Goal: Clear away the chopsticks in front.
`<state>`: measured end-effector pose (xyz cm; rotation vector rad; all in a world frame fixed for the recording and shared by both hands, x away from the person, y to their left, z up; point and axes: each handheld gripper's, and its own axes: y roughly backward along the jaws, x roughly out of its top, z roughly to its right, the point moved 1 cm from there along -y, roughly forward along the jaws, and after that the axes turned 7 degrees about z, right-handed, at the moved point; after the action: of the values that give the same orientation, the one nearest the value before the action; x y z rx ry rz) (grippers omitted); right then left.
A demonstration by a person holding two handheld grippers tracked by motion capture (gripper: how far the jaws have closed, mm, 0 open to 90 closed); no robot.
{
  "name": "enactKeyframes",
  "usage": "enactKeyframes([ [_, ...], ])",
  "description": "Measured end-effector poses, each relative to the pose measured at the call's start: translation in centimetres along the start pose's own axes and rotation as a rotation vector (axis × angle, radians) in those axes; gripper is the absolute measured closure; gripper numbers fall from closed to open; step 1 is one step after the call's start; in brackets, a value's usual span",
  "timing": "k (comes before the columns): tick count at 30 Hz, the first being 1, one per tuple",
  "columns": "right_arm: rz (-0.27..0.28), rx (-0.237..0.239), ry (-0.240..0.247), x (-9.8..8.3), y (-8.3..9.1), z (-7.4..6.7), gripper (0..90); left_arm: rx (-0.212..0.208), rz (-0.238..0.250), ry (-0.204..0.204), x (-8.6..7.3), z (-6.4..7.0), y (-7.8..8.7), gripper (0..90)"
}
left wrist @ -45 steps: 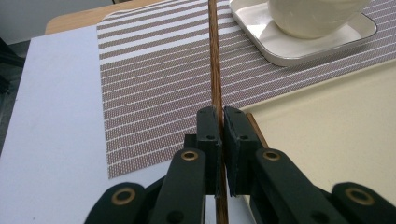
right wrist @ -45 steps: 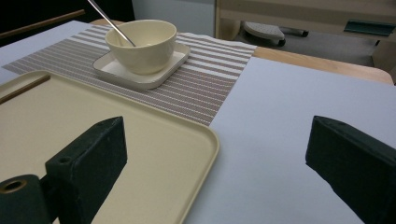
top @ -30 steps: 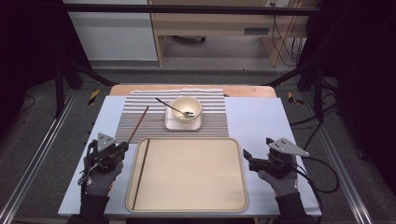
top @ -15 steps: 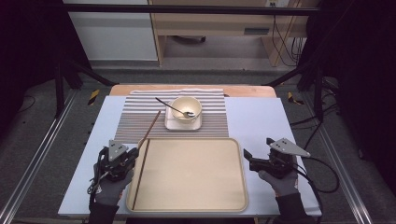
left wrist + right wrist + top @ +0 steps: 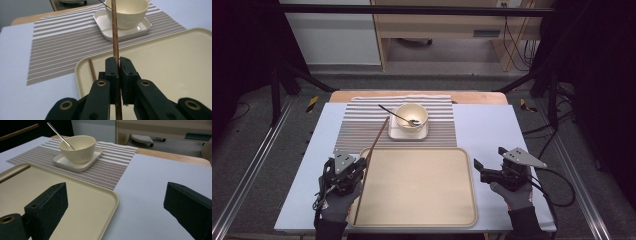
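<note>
left gripper view: my left fingers (image 5: 118, 75) pinch a thin brown wooden chopstick (image 5: 114, 30); lower it level beside its twin (image 5: 92, 69) inside the beige plastic tray (image 5: 172, 62). my right fingers (image 5: 117, 212) are spread, idle.

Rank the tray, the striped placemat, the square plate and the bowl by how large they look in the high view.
1. Tray, the largest.
2. Striped placemat; it lies farther from the camera, so the gap may be smaller than it looks.
3. Square plate.
4. Bowl, a little smaller than the plate under it.
</note>
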<state>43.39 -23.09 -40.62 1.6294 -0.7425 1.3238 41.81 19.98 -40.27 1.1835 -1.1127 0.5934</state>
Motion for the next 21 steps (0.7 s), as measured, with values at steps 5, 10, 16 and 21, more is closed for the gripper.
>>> enactKeyframes([
  [5, 0.003, 0.002, -0.001, 0.0, 0.0, 0.0, 5.7, -0.01, 0.0, 0.009, -0.8, 0.9, 0.1, 85.1],
  [10, -0.001, 0.002, 0.001, 0.0, 0.0, 0.0, 5.7, -0.011, -0.012, 0.02, -2.1, 1.3, 0.1, 85.0],
  [16, 0.002, -0.001, 0.001, 0.0, 0.0, 0.1, 5.7, 0.002, -0.019, 0.053, -3.8, 1.5, 0.2, 85.0],
  [21, -0.002, 0.001, 0.003, 0.0, 0.0, 0.0, 5.7, -0.001, -0.028, 0.066, -4.7, 1.7, 0.4, 85.1],
])
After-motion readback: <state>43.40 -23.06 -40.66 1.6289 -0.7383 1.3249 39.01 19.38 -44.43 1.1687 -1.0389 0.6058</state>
